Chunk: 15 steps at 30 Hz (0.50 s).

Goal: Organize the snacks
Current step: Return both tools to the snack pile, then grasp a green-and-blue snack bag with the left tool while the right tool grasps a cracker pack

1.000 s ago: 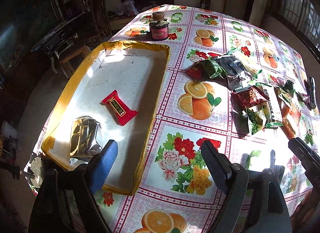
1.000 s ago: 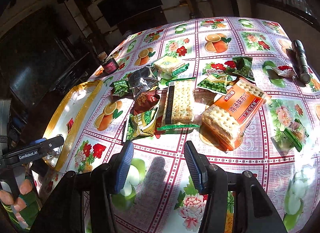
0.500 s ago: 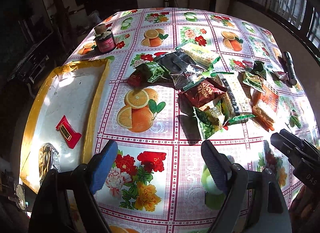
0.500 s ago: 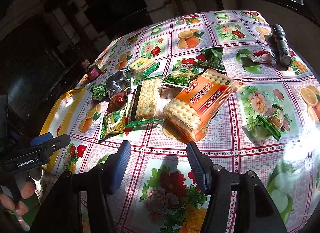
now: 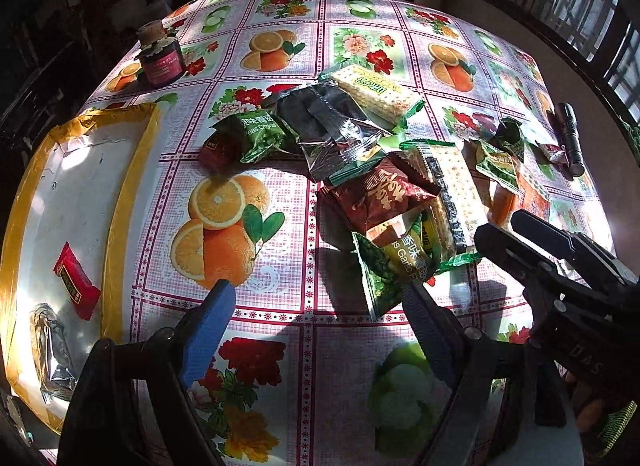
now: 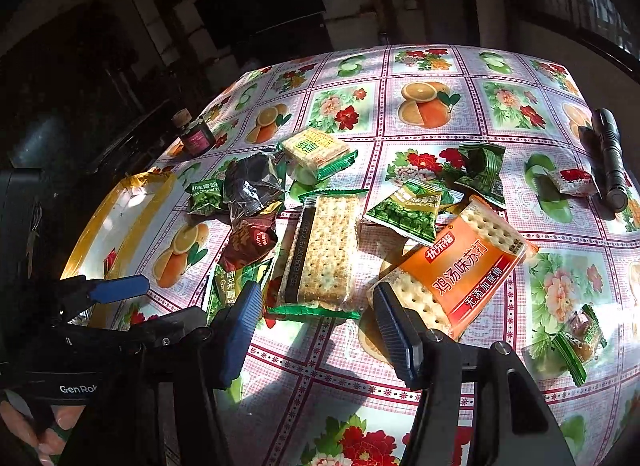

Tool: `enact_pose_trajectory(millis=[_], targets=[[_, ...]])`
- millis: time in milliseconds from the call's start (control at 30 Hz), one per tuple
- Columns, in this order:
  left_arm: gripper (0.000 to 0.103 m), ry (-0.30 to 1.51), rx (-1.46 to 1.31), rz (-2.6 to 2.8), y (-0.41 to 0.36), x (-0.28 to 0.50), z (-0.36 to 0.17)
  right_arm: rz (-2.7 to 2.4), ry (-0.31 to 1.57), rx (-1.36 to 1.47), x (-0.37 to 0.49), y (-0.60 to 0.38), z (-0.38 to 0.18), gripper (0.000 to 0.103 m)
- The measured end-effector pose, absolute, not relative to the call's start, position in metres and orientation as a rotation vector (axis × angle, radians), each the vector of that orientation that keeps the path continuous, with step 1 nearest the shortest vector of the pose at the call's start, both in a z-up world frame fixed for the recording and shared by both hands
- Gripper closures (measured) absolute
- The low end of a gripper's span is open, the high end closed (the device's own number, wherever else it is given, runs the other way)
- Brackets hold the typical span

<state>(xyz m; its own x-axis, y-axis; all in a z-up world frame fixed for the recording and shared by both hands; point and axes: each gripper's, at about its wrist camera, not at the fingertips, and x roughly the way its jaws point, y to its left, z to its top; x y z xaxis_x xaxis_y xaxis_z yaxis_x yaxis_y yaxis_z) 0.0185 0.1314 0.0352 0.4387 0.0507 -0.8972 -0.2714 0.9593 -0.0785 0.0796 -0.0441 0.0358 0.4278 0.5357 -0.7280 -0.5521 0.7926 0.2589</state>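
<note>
Both open tools [image 5: 320, 322] [image 6: 316, 318] just short of snacks [image 6: 320, 250]

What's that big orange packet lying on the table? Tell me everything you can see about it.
The orange cracker packet is a long, clear plastic wrapper with an orange and red label printed with white Chinese characters. Pale square crackers with small holes show through at both ends. It looks sealed and full. It lies flat and diagonal on the flowered tablecloth in sunlight, its far end by a green pea packet. Its near end sits just beyond the right gripper, which is open and not touching it.
</note>
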Motion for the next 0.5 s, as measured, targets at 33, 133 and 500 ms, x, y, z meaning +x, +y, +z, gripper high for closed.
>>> enact_pose_trajectory(millis=[33, 133, 500], targets=[[0.019, 1.103, -0.240, 0.210, 0.138, 0.021, 0.035, 0.677, 0.903, -0.040, 0.084, -0.039, 0.035, 0.041], [0.019, 1.105, -0.246, 0.237, 0.152, 0.029, 0.036, 0.675, 0.917, -0.083, 0.095, -0.026, 0.030, 0.041], [0.018, 1.116, -0.389, 0.356, 0.207, 0.061, 0.023, 0.651, 0.935, -0.174, 0.116, -0.005, 0.011, 0.042]])
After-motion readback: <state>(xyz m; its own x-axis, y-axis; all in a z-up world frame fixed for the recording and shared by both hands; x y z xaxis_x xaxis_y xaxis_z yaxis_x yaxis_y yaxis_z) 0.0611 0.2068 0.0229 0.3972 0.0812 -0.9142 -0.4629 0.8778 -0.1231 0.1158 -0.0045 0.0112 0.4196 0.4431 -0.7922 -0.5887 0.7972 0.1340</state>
